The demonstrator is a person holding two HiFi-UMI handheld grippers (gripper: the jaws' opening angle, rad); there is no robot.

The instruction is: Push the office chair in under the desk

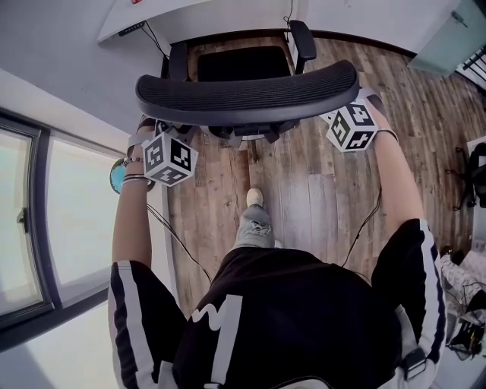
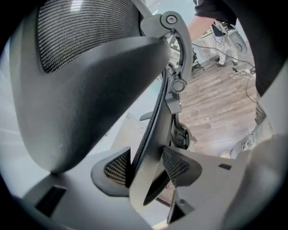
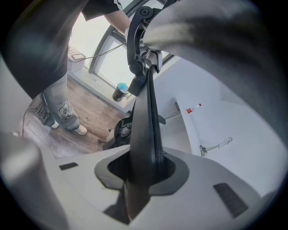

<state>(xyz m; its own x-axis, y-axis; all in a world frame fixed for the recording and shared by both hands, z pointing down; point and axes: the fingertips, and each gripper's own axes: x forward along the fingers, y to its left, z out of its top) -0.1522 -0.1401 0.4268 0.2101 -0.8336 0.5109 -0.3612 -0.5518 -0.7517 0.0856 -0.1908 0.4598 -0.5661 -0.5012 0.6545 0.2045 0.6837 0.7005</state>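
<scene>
Though the head view hid the jaws behind the office chair (image 1: 247,95) backrest, the gripper views showed left gripper (image 2: 146,168) and right gripper (image 3: 145,168) clamped on its edges, seat beyond them at the table (image 1: 190,19).

A wood-plank floor (image 1: 319,190) fills the middle. At nine o'clock a tall window (image 1: 80,213) lets in pale daylight. A plain white wall (image 1: 53,45) stands at eleven, and black cables (image 1: 178,241) trail over the boards.

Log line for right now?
left gripper: shut on backrest | right gripper: shut on backrest | seat: not yet under desk
</scene>
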